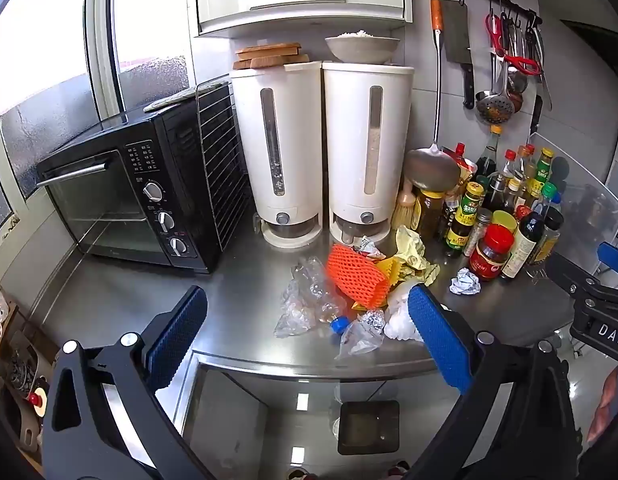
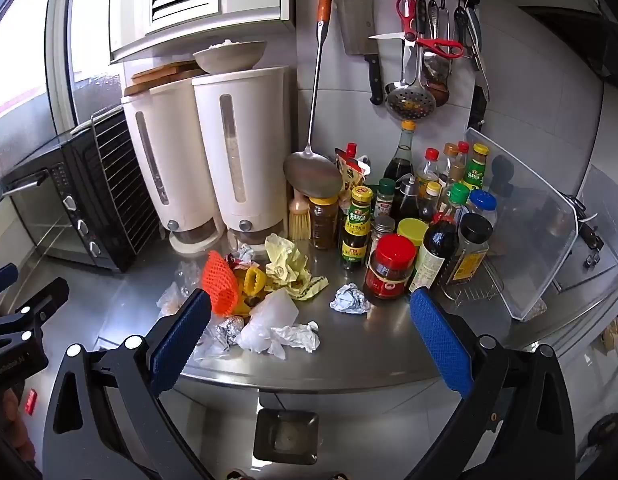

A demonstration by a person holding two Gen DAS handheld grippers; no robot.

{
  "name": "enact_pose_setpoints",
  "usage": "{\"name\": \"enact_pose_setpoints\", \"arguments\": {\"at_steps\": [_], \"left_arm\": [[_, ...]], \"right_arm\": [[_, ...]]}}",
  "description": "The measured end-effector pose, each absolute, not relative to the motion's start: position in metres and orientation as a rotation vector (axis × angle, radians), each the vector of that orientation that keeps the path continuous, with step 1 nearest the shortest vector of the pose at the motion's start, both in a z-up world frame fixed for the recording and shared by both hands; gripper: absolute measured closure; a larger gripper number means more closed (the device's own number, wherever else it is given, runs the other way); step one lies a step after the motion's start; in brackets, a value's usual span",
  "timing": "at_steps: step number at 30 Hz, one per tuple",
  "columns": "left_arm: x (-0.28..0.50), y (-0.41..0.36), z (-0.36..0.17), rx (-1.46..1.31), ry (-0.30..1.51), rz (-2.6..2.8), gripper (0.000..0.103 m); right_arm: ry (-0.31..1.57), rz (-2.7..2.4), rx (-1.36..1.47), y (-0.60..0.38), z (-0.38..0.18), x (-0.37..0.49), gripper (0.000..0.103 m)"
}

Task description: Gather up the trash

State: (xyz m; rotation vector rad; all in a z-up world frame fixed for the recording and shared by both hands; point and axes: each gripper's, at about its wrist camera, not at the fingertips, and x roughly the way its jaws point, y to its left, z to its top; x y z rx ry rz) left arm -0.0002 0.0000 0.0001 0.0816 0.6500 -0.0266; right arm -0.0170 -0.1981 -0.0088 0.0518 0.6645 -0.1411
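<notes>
A pile of trash lies on the steel counter (image 1: 121, 300): an orange foam net (image 1: 357, 276), a crushed clear bottle with a blue cap (image 1: 313, 300), yellow wrappers (image 1: 409, 256), a foil ball (image 1: 374, 319), white plastic (image 1: 397, 316) and a crumpled foil-paper ball (image 1: 465, 282). The right wrist view shows the net (image 2: 219, 282), yellow wrappers (image 2: 289, 266), white plastic (image 2: 273, 322) and foil-paper ball (image 2: 349, 300). My left gripper (image 1: 307, 334) is open and empty, in front of the pile. My right gripper (image 2: 309, 332) is open and empty, just right of the pile.
A black toaster oven (image 1: 141, 188) stands left, two white dispensers (image 1: 321, 152) at the back, many sauce bottles (image 1: 501, 208) right. A clear plastic bin (image 2: 525, 216) sits far right. A dark trash bin (image 1: 368, 426) stands on the floor below the counter edge. Utensils hang above.
</notes>
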Motion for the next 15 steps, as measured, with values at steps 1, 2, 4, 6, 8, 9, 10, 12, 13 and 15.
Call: {"name": "enact_pose_setpoints", "arguments": {"at_steps": [1,2,4,6,8,9,10,12,13,15], "left_arm": [[-0.0002,0.0,0.0,0.08,0.65,-0.028,0.008],[-0.0001,0.0001,0.0001,0.076,0.653,-0.029,0.008],[-0.0001,-0.0005,-0.0001,0.078,0.657,-0.032,0.008],[0.0001,-0.0008,-0.0002,0.079,0.658,-0.03,0.008],[0.0021,-0.0006,0.0002,0.077,0.657,-0.03,0.008],[0.0054,0.0026,0.0017,0.074,0.656,-0.031,0.008],[0.0052,0.0046,0.0023,0.073,0.655,-0.031,0.008],[0.0051,0.0052,0.0014,0.07,0.653,-0.03,0.008],[0.0057,0.004,0.0013,0.07,0.652,-0.029,0.008],[0.0062,0.0042,0.0007,0.067,0.652,-0.03,0.008]], "right_arm": [[0.671,-0.138,0.063,-0.1983,-0.009,-0.0165,0.003],[0.673,-0.137,0.063,-0.1981,-0.0089,-0.0163,0.003],[0.677,-0.136,0.063,-0.1978,-0.0089,-0.0153,0.003],[0.676,-0.138,0.059,-0.1973,-0.0087,-0.0146,0.003],[0.674,-0.139,0.055,-0.1966,-0.0084,-0.014,0.003],[0.673,-0.138,0.056,-0.1962,-0.0082,-0.014,0.003],[0.674,-0.139,0.056,-0.1959,-0.0081,-0.0136,0.003],[0.674,-0.14,0.056,-0.1985,-0.0083,-0.014,0.003],[0.674,-0.14,0.055,-0.1996,-0.0083,-0.0143,0.003],[0.675,-0.141,0.058,-0.1985,-0.0061,-0.0126,0.003]]}}
